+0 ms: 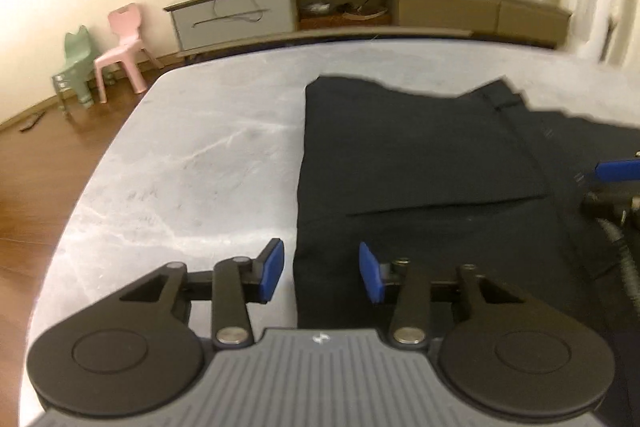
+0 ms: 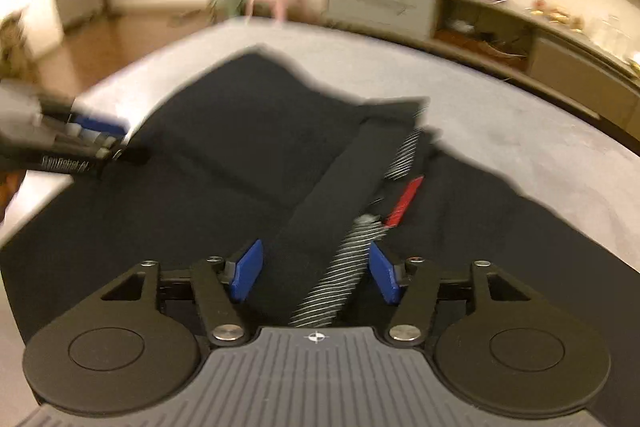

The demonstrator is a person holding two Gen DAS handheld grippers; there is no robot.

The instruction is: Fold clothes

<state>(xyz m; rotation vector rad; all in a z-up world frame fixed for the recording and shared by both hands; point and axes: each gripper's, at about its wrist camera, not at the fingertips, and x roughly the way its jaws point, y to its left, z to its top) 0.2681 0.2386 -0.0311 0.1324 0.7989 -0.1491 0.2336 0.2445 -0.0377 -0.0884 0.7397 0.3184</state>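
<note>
Currently the dark garment (image 1: 420, 167), spread over the table's (image 1: 192, 155) right part, is being straddled at its left edge by the part-open, empty left gripper (image 1: 322, 273), while the right gripper (image 2: 316, 273), open and empty, is being held over the striped waistband (image 2: 340, 275), likely for a fold.

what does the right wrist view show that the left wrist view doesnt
Only the right wrist view shows the striped band and the red tag at the garment's opening.

Only the left wrist view shows the garment's straight left edge beside bare marble, and the sideboard in sharp detail.

Both show the black garment on the grey table, the pink chair, the green chair, and the left gripper and right gripper, both open and pinching nothing.
</note>
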